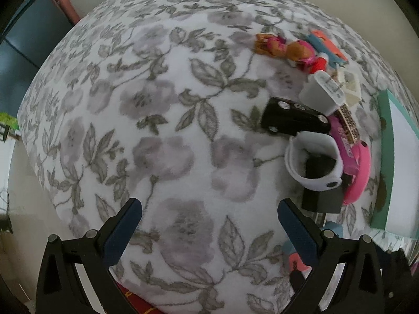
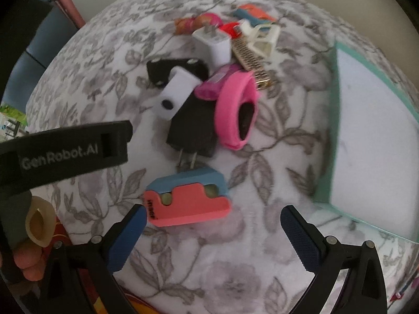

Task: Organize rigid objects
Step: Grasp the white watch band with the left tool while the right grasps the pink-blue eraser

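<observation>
A heap of small rigid objects lies on a floral cloth. It holds a black toy car, a white band, a pink ring, a black plug, a white charger and a toy figure. Nearest my right gripper lies a pink and blue eraser, just ahead of the left fingertip. Its jaws are open and empty. My left gripper is open over bare cloth, left of the heap. A teal box with a white inside lies to the right.
The floral cloth covers a rounded surface. The other gripper's black body crosses the left of the right wrist view, with a hand under it. A dark cabinet and a pinkish roll stand at the far left.
</observation>
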Tool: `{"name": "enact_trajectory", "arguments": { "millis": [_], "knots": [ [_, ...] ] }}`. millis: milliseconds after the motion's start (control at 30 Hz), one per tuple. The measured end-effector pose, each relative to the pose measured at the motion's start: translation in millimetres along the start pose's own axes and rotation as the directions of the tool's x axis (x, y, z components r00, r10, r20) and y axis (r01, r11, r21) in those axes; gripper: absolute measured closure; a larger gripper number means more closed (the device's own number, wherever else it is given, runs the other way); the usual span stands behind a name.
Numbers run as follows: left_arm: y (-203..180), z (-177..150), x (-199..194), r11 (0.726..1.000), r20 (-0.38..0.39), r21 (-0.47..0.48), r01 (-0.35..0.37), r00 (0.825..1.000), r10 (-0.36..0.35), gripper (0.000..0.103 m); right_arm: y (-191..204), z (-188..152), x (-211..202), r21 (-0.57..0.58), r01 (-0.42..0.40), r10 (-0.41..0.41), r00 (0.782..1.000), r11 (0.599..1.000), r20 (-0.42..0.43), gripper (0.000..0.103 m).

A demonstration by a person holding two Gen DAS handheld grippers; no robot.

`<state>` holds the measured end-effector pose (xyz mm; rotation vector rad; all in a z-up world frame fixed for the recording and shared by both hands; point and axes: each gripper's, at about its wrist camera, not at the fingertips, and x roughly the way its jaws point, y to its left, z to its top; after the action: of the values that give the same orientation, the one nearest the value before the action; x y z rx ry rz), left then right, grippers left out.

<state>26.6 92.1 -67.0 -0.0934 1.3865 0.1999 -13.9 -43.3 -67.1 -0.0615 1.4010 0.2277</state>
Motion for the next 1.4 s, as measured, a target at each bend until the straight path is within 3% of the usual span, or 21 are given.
{"name": "enact_trajectory", "arguments": {
  "millis": [300, 600, 767, 933, 1033, 1333, 1400],
  "knots": [
    [28, 6, 7, 0.998, 0.01, -0.06, 0.034, 0.999, -0.033, 0.0, 29, 7, 33, -0.084, 0.113, -0.116, 0.993, 0.99, -0.022, 0.0],
    [17, 10, -17, 0.987, 0.081, -0.065, 0.145, 0.987, -0.14, 0.0, -2, 12, 33, 0.07, 0.103, -0.104, 0.994, 0.992, 0.013, 0.0],
    [-8, 15, -28, 0.974, 0.097, 0.0, 0.225, 0.97, -0.224, 0.0, -14, 16, 30, 0.093, 0.092, -0.095, 0.995, 0.991, 0.027, 0.002],
    [-28, 18, -23, 0.964, 0.117, 0.033, 0.264, 0.957, -0.266, 0.001, -1, 33, 41, 0.102, 0.083, -0.085, 0.996, 0.991, 0.018, 0.004],
    [-36, 20, -17, 0.958, 0.113, 0.037, 0.283, 0.952, -0.286, 0.001, -19, 18, 28, 0.114, 0.062, -0.064, 0.998, 0.992, 0.015, 0.004],
    [-40, 34, 3, 0.955, 0.101, -0.006, 0.297, 0.95, -0.295, 0.02, -19, 24, 37, 0.118, 0.072, -0.072, 0.997, 0.99, 0.002, 0.004],
    [-38, 34, 10, 0.94, 0.068, -0.028, 0.341, 0.938, -0.339, 0.024, -20, 27, 38, 0.124, 0.07, -0.07, 0.998, 0.99, 0.001, 0.006]
  ]
}}
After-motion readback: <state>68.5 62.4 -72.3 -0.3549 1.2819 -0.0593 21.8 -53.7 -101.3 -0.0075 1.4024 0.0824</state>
